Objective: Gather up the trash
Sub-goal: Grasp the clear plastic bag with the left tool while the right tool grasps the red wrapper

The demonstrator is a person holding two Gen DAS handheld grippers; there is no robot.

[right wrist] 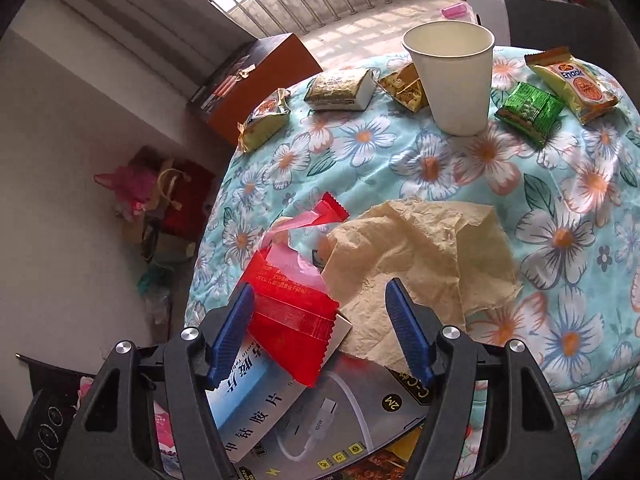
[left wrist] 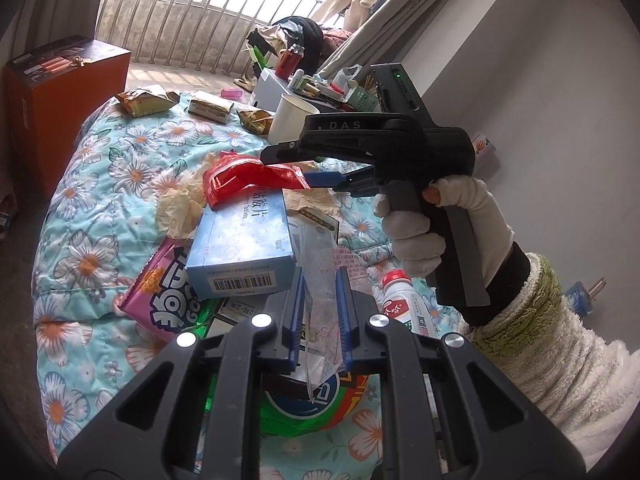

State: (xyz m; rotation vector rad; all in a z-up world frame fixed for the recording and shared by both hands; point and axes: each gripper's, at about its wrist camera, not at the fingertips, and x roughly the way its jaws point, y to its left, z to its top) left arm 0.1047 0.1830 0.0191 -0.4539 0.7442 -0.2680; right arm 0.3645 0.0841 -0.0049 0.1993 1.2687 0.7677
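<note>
A pile of trash lies on the floral quilt (left wrist: pixel 96 184): a red wrapper (left wrist: pixel 248 178), a blue medicine box (left wrist: pixel 244 240), a crumpled beige tissue (right wrist: pixel 424 252), a pink snack bag (left wrist: pixel 160 292) and a small white bottle (left wrist: pixel 404 304). My left gripper (left wrist: pixel 320 312) stands partly open around a thin clear plastic wrapper (left wrist: pixel 320 264); I cannot tell if it grips it. My right gripper (right wrist: pixel 320 328) is open, its fingers on either side of the red wrapper (right wrist: pixel 288 304). In the left wrist view it (left wrist: pixel 320 164) sits at the red wrapper's right edge.
A white paper cup (right wrist: pixel 452 76) stands at the far side of the quilt with several snack packets (right wrist: pixel 572 84) around it. An orange box (left wrist: pixel 60 92) stands left on the floor. A cluttered side table (left wrist: pixel 320 88) is behind, a wall to the right.
</note>
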